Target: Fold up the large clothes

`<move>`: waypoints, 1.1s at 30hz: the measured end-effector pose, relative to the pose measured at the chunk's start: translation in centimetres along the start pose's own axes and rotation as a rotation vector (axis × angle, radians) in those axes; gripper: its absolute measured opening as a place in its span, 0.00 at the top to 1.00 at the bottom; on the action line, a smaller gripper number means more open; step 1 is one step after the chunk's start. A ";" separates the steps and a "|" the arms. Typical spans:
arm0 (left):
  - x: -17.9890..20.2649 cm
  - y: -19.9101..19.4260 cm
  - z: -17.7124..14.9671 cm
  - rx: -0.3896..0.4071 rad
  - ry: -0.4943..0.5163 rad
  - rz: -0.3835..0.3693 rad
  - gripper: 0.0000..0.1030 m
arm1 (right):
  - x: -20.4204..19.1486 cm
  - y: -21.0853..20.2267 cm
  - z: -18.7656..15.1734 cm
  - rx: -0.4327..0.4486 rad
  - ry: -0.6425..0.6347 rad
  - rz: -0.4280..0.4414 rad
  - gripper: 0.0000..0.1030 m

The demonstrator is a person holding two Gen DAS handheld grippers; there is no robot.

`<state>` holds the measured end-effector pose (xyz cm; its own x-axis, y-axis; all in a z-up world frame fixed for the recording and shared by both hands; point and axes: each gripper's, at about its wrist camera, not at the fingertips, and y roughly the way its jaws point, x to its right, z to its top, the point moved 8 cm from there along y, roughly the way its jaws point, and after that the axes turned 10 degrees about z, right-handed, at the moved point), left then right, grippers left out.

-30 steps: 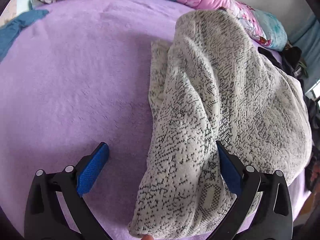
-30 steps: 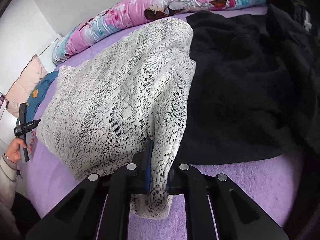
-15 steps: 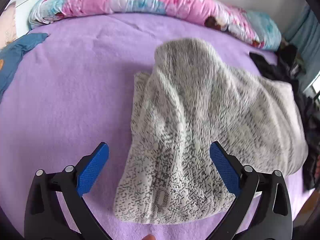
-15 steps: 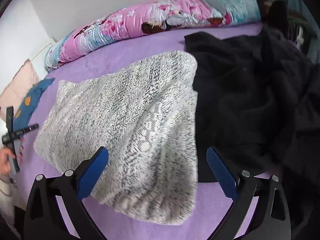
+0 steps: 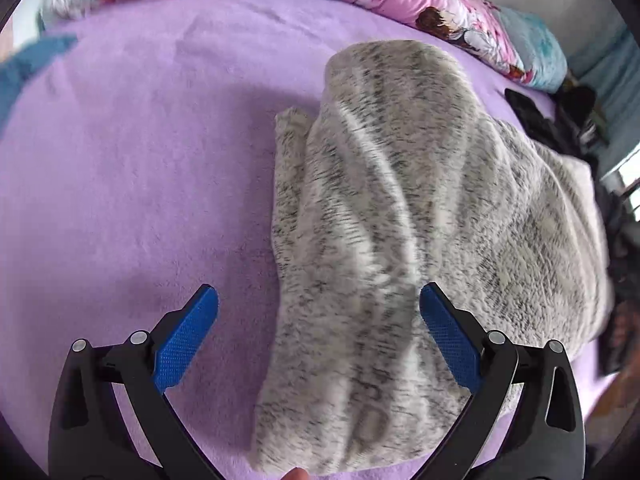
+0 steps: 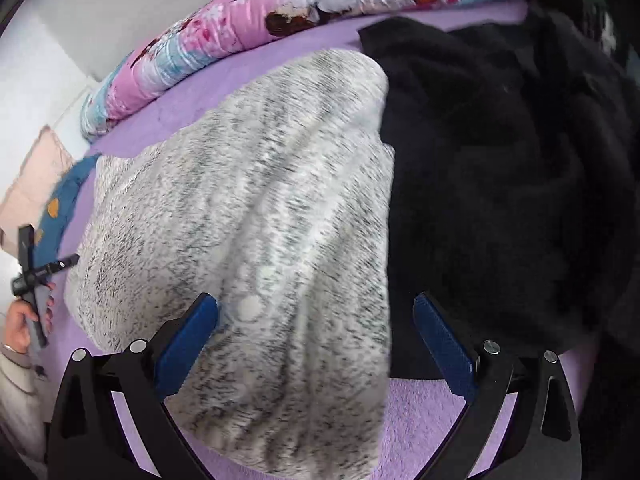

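A white fleece garment with black speckles (image 5: 400, 240) lies folded in a loose bundle on the purple bed cover (image 5: 140, 180). My left gripper (image 5: 318, 324) is open over the garment's near left end, holding nothing. In the right wrist view the same garment (image 6: 260, 220) fills the middle. My right gripper (image 6: 316, 332) is open above the garment's near right edge, holding nothing. The left gripper (image 6: 32, 280) shows far left in a hand.
A black fleece garment (image 6: 500, 180) lies heaped right of the white one, touching its edge. A pink and blue patterned bolster (image 5: 440, 12) runs along the far side of the bed. A blue cloth (image 5: 28, 68) lies at the far left.
My right gripper was shut on the garment's edge a second ago and has opened and let it go. The garment has dropped flat onto the bed. Both grippers have drawn back slightly.
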<state>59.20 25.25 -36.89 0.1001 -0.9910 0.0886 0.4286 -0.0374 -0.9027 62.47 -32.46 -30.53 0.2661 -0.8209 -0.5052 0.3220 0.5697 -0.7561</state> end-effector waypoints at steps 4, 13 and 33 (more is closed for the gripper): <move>-1.0 2.1 -0.8 -0.077 -0.066 -0.164 0.06 | 1.5 1.7 -1.4 -0.053 0.128 0.206 0.06; -2.4 3.3 -1.1 -0.099 -0.111 -0.378 0.06 | 2.7 3.2 -2.8 -0.061 0.214 0.383 0.05; 2.3 4.5 -0.1 -0.111 0.004 -0.710 0.06 | -1.3 5.9 -2.3 -0.055 0.160 0.698 0.05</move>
<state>61.31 22.81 -40.78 -0.1722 -0.7234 0.6686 0.2953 -0.6854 -0.6656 61.97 -28.11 -35.28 0.2550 -0.2638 -0.9303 0.0781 0.9645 -0.2521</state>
